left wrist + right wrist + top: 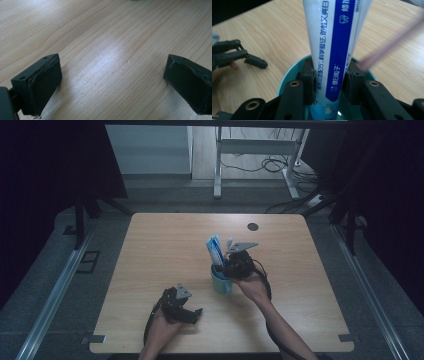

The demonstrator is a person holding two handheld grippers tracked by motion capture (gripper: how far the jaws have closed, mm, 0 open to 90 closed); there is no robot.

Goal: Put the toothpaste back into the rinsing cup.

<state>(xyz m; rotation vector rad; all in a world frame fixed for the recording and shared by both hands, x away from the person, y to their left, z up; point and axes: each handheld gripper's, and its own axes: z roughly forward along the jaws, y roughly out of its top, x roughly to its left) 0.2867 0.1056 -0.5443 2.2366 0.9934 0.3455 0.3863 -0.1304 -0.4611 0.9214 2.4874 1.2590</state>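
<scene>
A white and blue toothpaste tube stands upright in a teal cup near the middle of the wooden table. My right gripper reaches into the cup from above. Its two pads lie against the tube's lower sides. A thin pinkish stick, blurred, leans out of the cup on the right. My left gripper rests low over bare wood near the front edge, jaws wide apart with nothing between them. It also shows farther off in the right gripper view.
A small black round mark sits on the table at the back right. Beyond the far edge stand a white desk frame and floor cables. Bare wood lies left of the cup and along the back.
</scene>
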